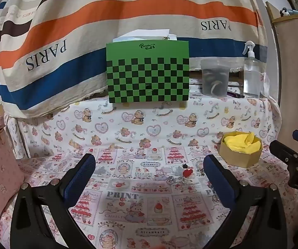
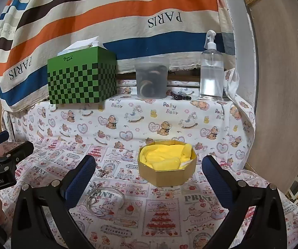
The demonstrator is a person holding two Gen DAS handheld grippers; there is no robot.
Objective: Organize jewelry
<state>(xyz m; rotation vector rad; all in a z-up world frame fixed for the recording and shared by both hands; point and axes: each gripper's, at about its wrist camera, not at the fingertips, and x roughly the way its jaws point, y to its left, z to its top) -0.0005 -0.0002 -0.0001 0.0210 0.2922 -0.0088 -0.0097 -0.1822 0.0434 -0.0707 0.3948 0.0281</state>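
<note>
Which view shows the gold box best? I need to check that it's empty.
The right wrist view: the gold octagonal box sits central, open, showing only yellow lining. The left wrist view has it smaller, at the right.

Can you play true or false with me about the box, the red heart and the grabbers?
1. The gold box has yellow cloth inside. True.
2. The red heart charm is already in the box. False: it lies on the printed tablecloth, apart from the box.
3. The left gripper is open and holds nothing. True.
4. The right gripper is squeezing the clear bangle. False: its jaws are wide open, and the bangle lies on the cloth.
5. The spray bottle stands upright on the back ledge. True.
6. The tissue box is pink. False: it is green with dark checks.
</note>
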